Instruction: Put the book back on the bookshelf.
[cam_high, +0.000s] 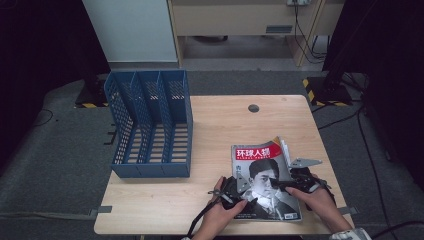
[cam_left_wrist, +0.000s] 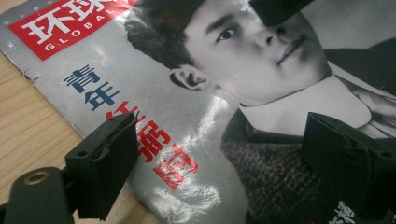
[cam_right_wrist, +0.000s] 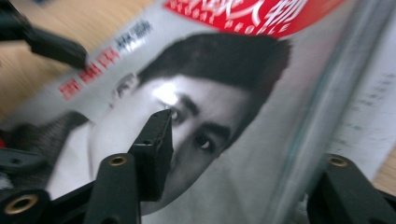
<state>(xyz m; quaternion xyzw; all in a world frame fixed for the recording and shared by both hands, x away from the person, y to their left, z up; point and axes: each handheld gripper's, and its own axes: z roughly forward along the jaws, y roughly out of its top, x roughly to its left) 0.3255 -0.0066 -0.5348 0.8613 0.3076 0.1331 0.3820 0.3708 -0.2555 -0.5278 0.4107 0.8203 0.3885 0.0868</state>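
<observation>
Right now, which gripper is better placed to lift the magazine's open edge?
Right, I think. The right gripper sits over the magazine's page-edge side, where loose pages fan out, jaws open. The left gripper hovers open over the spine-side edge, better suited to steadying it.

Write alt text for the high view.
Two hand-held grippers, left gripper and right gripper, rest over a magazine lying flat at the near right of a wooden table. A blue three-slot file rack stands at the table's left.
</observation>
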